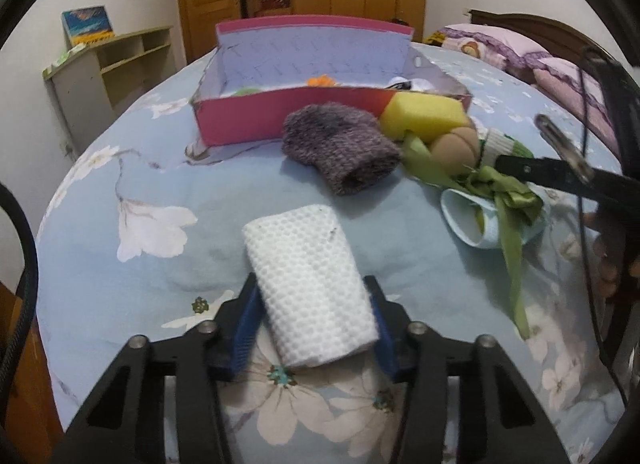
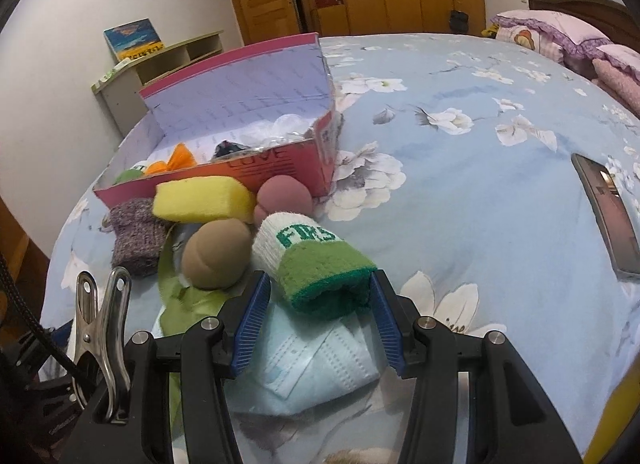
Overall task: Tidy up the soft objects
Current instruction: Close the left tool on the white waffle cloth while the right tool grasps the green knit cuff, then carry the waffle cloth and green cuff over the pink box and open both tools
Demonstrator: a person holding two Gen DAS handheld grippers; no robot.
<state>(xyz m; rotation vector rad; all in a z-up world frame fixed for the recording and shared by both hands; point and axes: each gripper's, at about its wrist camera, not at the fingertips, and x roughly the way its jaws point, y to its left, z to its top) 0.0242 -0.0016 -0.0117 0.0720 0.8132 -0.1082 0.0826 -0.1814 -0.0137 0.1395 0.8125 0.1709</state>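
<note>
My left gripper (image 1: 312, 304) is open, its blue pads on either side of a folded white mesh cloth (image 1: 308, 284) lying on the bed. My right gripper (image 2: 316, 304) is open around a white and green wristband (image 2: 316, 264), which lies over a light blue face mask (image 2: 316, 368). Beside it are a tan puff (image 2: 216, 254), a pink puff (image 2: 282, 194), a yellow sponge (image 2: 204, 198), a purple knit piece (image 2: 138, 236) and a green ribbon (image 2: 188, 304). An open pink box (image 2: 280, 162) stands behind them with a few soft items inside.
A phone (image 2: 608, 212) lies on the blue floral bedspread (image 2: 460, 184) at the right. Pillows (image 2: 560, 32) lie at the far right. A low shelf (image 2: 160, 64) stands by the wall beyond the bed. A metal clip (image 2: 100, 328) is on the right tool.
</note>
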